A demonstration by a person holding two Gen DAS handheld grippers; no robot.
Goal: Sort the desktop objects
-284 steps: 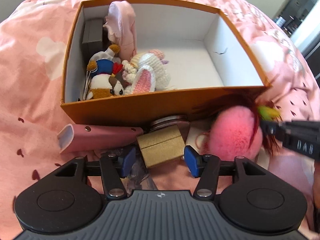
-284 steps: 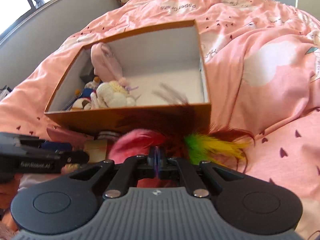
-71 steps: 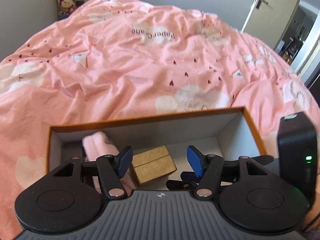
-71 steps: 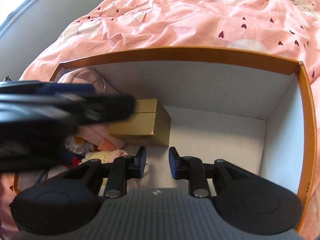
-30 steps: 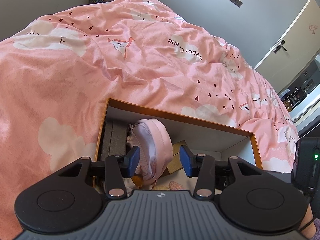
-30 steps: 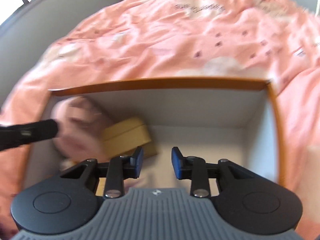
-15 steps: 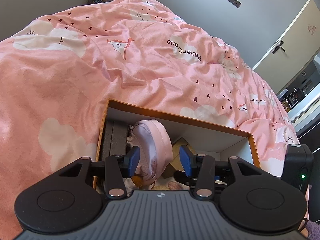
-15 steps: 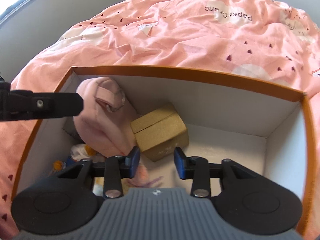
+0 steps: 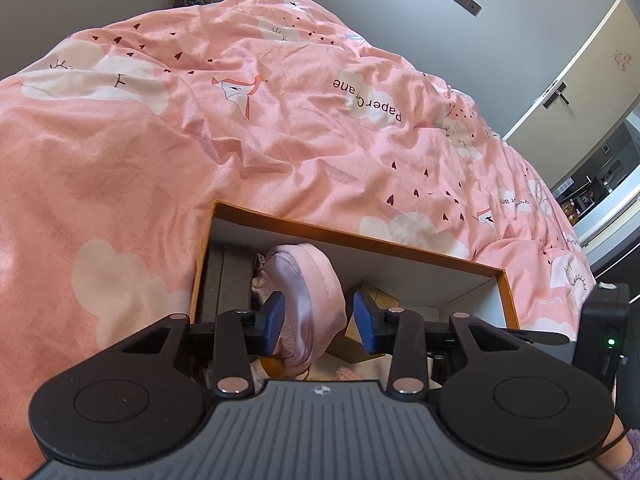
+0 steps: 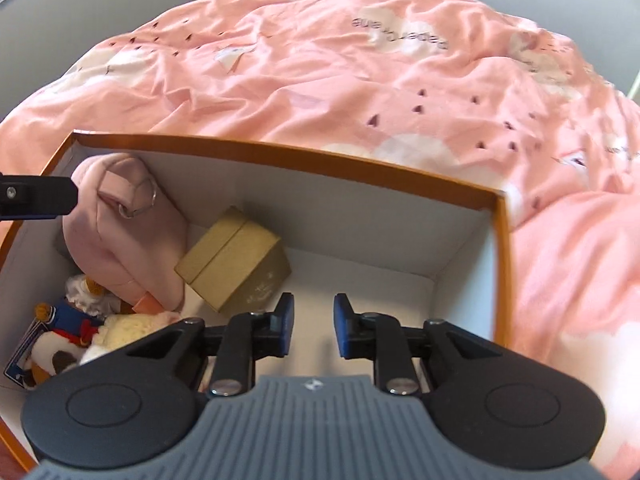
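I take the orange cardboard box (image 10: 505, 240) as my landmark; it is open-topped, with smooth white inner walls, and sits on a bed under a wrinkled pink quilt (image 9: 248, 128) printed with clouds and small hearts.

My right tool (image 10: 313, 330) hovers over the near part of the box floor, its blue-padded fingers (image 10: 285, 325) spread with nothing between them. My left tool (image 9: 320, 322) hangs above the left end of the box, fingers spread; the pink pouch (image 9: 308, 292) shows through the gap, and I cannot tell whether either pad touches it.

Inside the box:
- The gold gift box (image 10: 236, 260), matte and square-edged with a lid seam, lies tilted near the middle against the pouch.
- The pouch is soft satin-like fabric with a metal ring, standing at the back-left wall.
- A sailor-suited plush toy (image 10: 66, 334) and a cream crocheted toy (image 10: 128, 330) lie in the near-left corner.
- A dark grey rectangular item (image 9: 224, 280) stands against the left wall.
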